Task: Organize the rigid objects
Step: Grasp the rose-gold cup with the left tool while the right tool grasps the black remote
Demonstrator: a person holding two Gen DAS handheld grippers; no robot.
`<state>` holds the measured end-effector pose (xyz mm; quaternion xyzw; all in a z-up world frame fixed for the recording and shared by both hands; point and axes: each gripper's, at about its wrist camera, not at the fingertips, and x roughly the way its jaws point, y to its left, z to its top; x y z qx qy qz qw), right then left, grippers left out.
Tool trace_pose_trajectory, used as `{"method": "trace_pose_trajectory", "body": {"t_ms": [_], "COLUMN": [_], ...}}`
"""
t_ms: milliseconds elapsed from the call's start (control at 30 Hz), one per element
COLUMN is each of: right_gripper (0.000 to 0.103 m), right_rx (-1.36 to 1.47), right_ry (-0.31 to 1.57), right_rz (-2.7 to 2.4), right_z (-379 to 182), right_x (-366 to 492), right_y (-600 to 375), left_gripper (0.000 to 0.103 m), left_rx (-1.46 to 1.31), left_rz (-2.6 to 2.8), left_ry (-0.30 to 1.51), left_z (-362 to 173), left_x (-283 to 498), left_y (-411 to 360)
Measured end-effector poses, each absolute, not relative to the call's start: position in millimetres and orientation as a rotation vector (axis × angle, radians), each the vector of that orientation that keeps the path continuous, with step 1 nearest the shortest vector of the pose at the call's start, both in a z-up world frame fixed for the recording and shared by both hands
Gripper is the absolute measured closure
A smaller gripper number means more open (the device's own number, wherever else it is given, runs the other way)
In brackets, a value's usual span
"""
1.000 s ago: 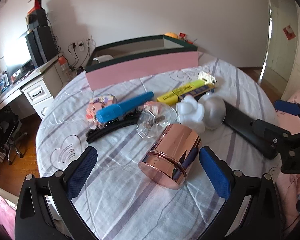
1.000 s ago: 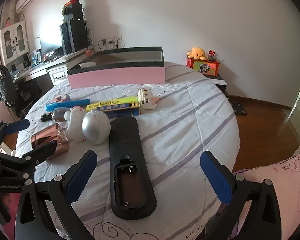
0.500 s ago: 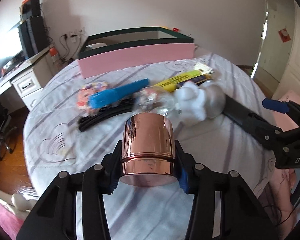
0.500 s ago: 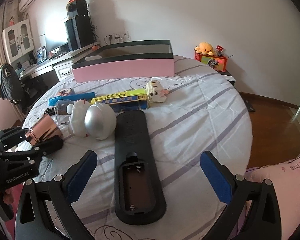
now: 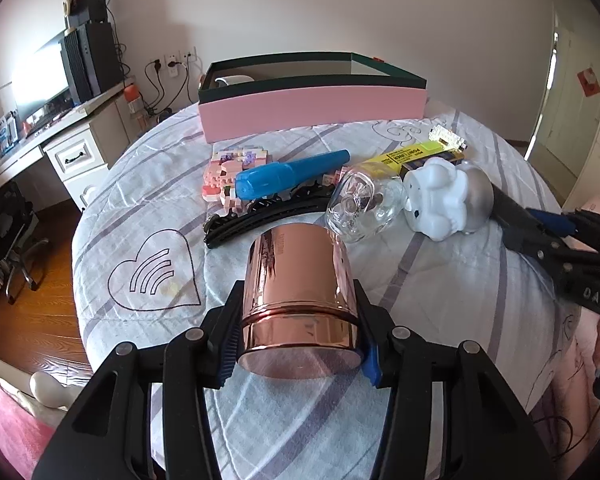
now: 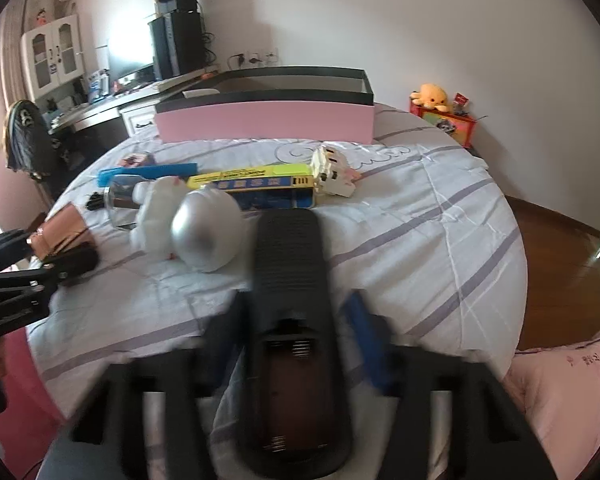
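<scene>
A shiny copper cup (image 5: 300, 288) lies on its side on the striped bedspread (image 5: 140, 216). My left gripper (image 5: 298, 360) is shut on its rim end, the jaws easing open slightly while the pads still press on it. A black remote (image 6: 288, 256) with its battery bay uncovered lies lengthwise in the right wrist view. My right gripper (image 6: 300, 340) is closing on its near half. It is blurred, with a finger at each side of the remote. At the right of the left wrist view the right gripper (image 5: 560, 232) shows at the remote's end.
A pink box (image 5: 312, 108) with a dark rim stands at the back of the bed. In front of it lie a block toy (image 5: 228, 168), a blue tube (image 5: 288, 172), a black hair clip (image 5: 260, 216), a glass jar (image 5: 364, 204), a white figurine (image 5: 436, 200) and a yellow carton (image 5: 416, 156).
My left gripper went from wide open to shut on the copper cup. My right gripper stayed wide open over the remote, then drew its fingers in around it.
</scene>
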<state>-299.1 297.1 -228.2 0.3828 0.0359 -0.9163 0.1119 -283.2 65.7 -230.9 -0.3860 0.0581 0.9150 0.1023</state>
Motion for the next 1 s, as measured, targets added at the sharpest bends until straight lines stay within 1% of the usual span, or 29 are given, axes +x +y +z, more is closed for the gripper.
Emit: {"method": "trace_pose_trajectory", "body": {"t_ms": [100,200,333,400,567,800,1000], "right_gripper": [0.058,0.058,0.058,0.058,0.058,0.058,0.058], "right_rx": [1.131,1.130,1.123,1.109,1.079,0.979,0.863], "right_ry": [0.124,0.112,0.148,0.152,0.082,0.010,0.000], "right_rz": [-2.685,-2.694,-2.712,-2.711,-2.708,-2.725,-2.739], "right_z": [-228.7,-229.9,-232.0,-232.0,-225.9,-197.5,-164.5], "right_x": [-297.1,-298.1,-297.8,-296.9,-295.0,-290.5,-283.5], "right_y": [294.8,294.6,290.4,290.9,297.4,302.2,298.3], "left_gripper": [0.051,0.051,0.056,0.056,0.056,0.056,0.056], "left_rx": [-1.139,-1.132,-1.108,-1.102,-1.084,-1.007,-0.904], "left_rz": [2.695,2.694,2.685,2.687,2.686,2.716,2.777], "left_ry": [0.160,0.152,0.137,0.123,0.113,0.101,0.111], "left_z": [-232.8,-233.0,-232.1,-230.6,-222.5,-196.7,-164.1], "left_x": [-284.7,-284.4,-283.3,-282.8,-279.9,-274.7,-268.7], "left_y": [65.6,65.2,63.5,62.7,61.5,57.7,52.8]}}
